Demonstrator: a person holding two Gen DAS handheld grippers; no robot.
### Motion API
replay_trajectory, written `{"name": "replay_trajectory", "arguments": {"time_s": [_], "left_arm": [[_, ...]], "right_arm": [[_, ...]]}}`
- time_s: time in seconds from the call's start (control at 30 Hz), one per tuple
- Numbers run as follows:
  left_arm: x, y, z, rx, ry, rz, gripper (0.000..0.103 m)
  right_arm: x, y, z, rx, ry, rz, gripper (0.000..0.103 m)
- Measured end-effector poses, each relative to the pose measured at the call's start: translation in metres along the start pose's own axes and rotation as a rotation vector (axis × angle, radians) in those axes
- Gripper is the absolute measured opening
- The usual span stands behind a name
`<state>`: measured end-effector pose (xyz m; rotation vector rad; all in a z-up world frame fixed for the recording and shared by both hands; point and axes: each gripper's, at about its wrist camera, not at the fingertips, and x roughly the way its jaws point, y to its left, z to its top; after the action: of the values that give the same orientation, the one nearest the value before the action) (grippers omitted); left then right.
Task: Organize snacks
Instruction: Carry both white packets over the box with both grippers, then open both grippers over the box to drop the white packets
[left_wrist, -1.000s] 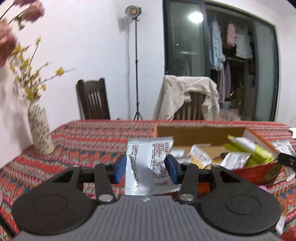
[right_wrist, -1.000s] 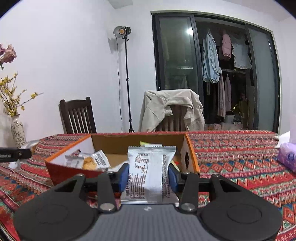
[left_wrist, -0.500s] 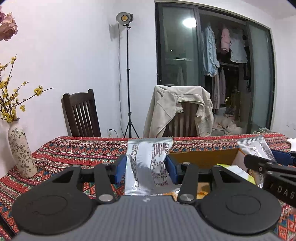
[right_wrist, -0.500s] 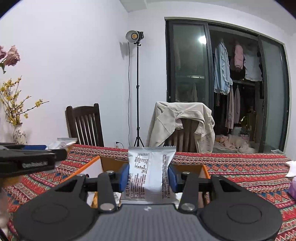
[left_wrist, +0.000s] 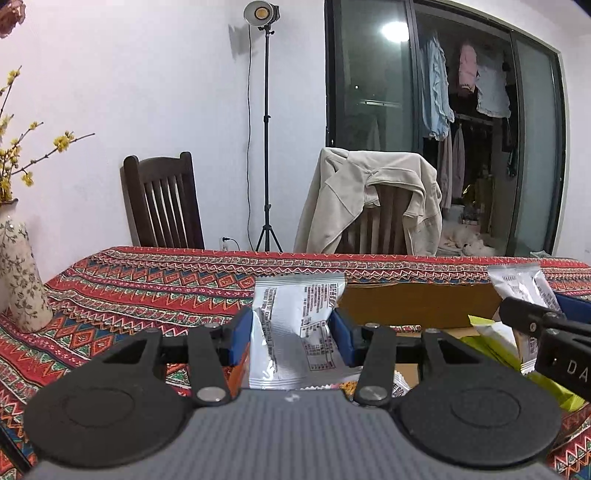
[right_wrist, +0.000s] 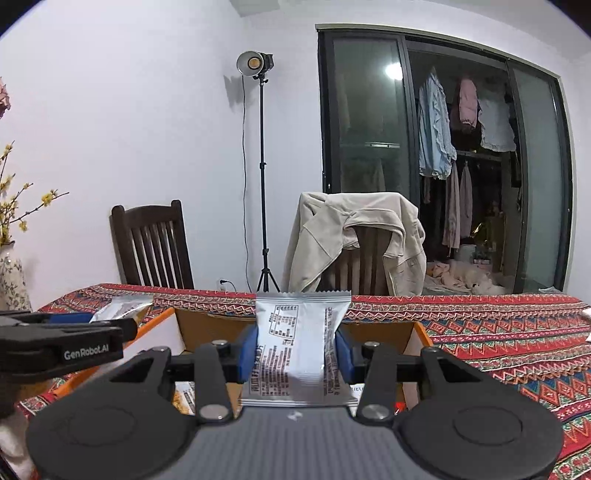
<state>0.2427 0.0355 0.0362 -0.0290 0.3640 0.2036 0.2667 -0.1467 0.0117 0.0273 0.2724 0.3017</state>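
Each gripper, left gripper (left_wrist: 291, 334) and right gripper (right_wrist: 294, 356), had its jaws pinching a silver snack packet (left_wrist: 295, 332) upright over the cardboard box (right_wrist: 376, 325), apparently for dropping in.

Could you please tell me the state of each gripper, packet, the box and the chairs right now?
Left gripper: shut on a silver packet, upright.
Right gripper: shut on another silver packet, upright.
Box: open, snacks inside.
Near chair: draped with a jacket.
Dark chair: bare.
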Motion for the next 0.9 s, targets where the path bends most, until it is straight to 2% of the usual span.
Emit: {"name": "replay_trajectory", "arguments": {"time_s": [0.2,0.23,0.27,0.3,0.33,0.37,0.4,0.43,0.47,0.9], "left_arm": [[0.001,-0.001,-0.006,0.007,-0.010,-0.012,0.051],[0.000,0.000,-0.006,-0.001,-0.015,-0.015,0.052],[-0.001,0.002,-0.006,-0.010,-0.019,-0.019,0.055],[-0.001,0.003,-0.006,-0.017,-0.021,-0.027,0.063],[-0.002,0.005,-0.006,-0.026,-0.024,-0.028,0.069],[-0.002,0.006,-0.007,-0.038,-0.029,-0.021,0.084],[-0.003,0.008,-0.007,-0.046,-0.039,-0.009,0.096],[-0.005,0.008,-0.008,-0.051,-0.049,0.003,0.101],[-0.007,0.009,-0.008,-0.057,-0.058,0.010,0.103],[-0.014,0.008,-0.007,-0.064,-0.068,0.003,0.103]], "right_arm": [[0.011,-0.008,-0.006,0.019,0.042,0.006,0.043],[0.011,-0.008,-0.007,0.021,0.046,0.004,0.046],[0.011,-0.009,-0.008,0.022,0.046,0.000,0.053],[0.010,-0.010,-0.009,0.023,0.048,-0.001,0.060],[0.010,-0.011,-0.010,0.027,0.047,-0.001,0.078],[0.009,-0.011,-0.010,0.033,0.043,0.000,0.094],[0.008,-0.012,-0.010,0.038,0.037,-0.002,0.099],[0.007,-0.012,-0.010,0.043,0.033,-0.003,0.103],[0.006,-0.014,-0.010,0.047,0.032,-0.002,0.103],[0.002,-0.013,-0.009,0.044,0.042,-0.005,0.103]]}}
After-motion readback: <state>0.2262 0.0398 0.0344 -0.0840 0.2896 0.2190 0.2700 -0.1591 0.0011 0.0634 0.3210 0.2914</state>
